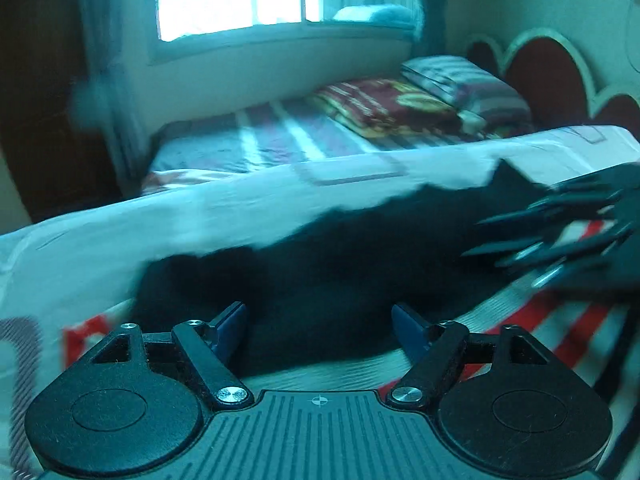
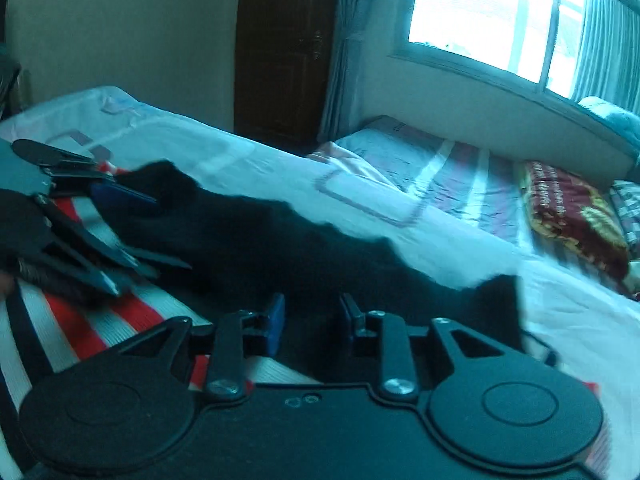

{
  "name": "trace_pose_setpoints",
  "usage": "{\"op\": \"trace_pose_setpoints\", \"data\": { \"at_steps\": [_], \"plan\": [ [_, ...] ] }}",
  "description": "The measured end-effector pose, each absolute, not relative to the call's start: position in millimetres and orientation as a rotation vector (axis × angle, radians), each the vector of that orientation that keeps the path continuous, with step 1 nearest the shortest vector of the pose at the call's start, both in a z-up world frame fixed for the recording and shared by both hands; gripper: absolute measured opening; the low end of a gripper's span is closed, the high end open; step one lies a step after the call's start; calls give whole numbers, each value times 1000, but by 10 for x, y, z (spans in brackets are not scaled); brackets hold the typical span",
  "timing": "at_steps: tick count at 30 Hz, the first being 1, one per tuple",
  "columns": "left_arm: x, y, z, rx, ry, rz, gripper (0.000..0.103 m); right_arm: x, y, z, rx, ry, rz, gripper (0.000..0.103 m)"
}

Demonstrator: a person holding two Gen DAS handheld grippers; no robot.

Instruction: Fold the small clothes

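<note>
Daylight from a window [image 2: 480, 12] falls across a bed [image 1: 224, 208] under a pale sheet. On it a black garment [image 1: 320, 264] lies spread over a red-and-white striped cloth [image 2: 100, 320]. Left tongs [image 1: 318, 320] stand released, wide apart just above the garment's near edge. Right tongs [image 2: 312, 320] are parted more narrowly; dark fabric seems to sit between them, though blur hides any contact. A patterned blanket [image 1: 384, 104] and pillow [image 1: 464, 80] lie well beyond.
</note>
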State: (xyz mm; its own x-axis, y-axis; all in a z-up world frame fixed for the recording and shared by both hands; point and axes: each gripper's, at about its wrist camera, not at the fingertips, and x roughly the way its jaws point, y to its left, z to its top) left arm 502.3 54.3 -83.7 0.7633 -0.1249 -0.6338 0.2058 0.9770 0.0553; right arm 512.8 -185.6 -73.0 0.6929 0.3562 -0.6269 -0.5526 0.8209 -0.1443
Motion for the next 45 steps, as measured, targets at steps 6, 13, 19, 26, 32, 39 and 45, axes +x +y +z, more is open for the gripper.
{"op": "trace_pose_setpoints", "data": {
  "at_steps": [6,13,19,26,32,39,45],
  "plan": [
    [4720,1216,-845,72,643,-114,96,5186,-2826,-684,-249,666,293,33],
    [4647,1212,-721,31,631,-39,103,4884,-2753,-525,-222,595,273,34],
    [4324,594,-556,67,598,-152,103,4368,-2052,-560,-251,608,555,33],
    [4130,379,-788,153,650,-141,103,4087,-1715,-827,-375,616,558,37],
    [3905,1230,-805,63,690,39,103,4043,-2695,-746,-252,659,336,42],
    [3568,1113,-588,3,608,63,103,3677,-2532,-504,-207,565,353,39],
    [3516,258,-657,199,604,-67,103,3500,-1830,-605,-194,599,451,39]
  ]
}}
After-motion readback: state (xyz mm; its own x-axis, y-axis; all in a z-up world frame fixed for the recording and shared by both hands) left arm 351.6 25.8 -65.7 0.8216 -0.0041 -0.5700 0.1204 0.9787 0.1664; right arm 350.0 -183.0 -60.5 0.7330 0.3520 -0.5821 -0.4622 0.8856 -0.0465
